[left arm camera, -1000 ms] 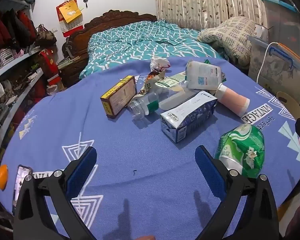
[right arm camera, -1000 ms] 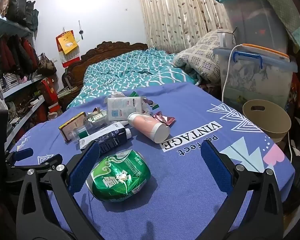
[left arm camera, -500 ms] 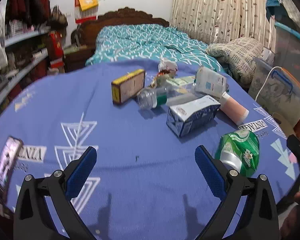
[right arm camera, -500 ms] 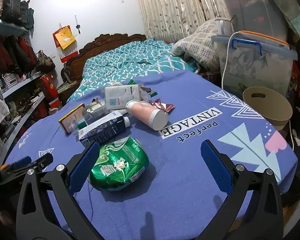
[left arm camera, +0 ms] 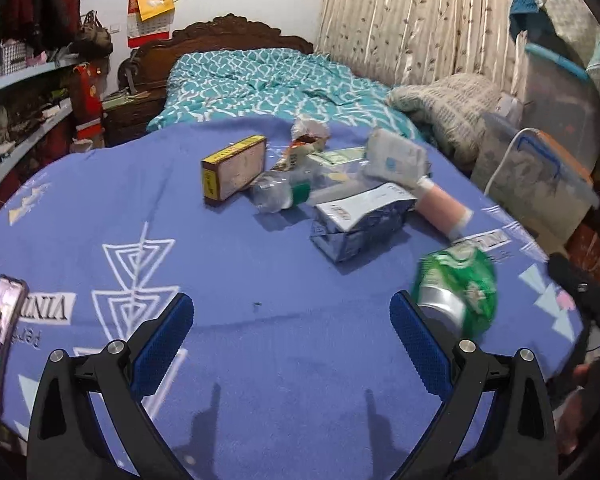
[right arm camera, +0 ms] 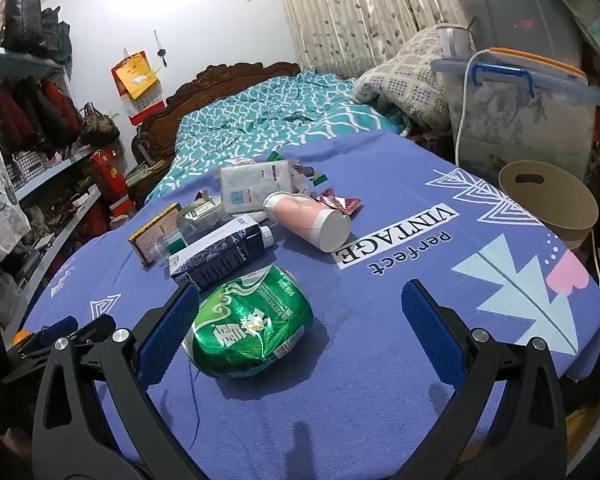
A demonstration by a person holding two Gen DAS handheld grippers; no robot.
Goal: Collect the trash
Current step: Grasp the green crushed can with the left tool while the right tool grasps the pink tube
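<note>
left wrist view: left gripper (left arm camera: 290, 332) fingers spread wide over bare blue worktop (left arm camera: 260, 272), trash pile upper middle, crushed green can (left arm camera: 458, 292) at right; right wrist view: right gripper (right arm camera: 298, 324) also wide open, can (right arm camera: 252, 328) lower middle touching its left finger (right arm camera: 166, 332)

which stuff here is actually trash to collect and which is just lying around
Belongs to the job:
- crushed green can
- dark milk carton
- pink cup
- clear plastic bottle
- yellow-edged box
- white pouch
- red wrapper
- tan bin, probably where it goes

Just lying about:
- phone
- storage tub
- folded quilt
</note>
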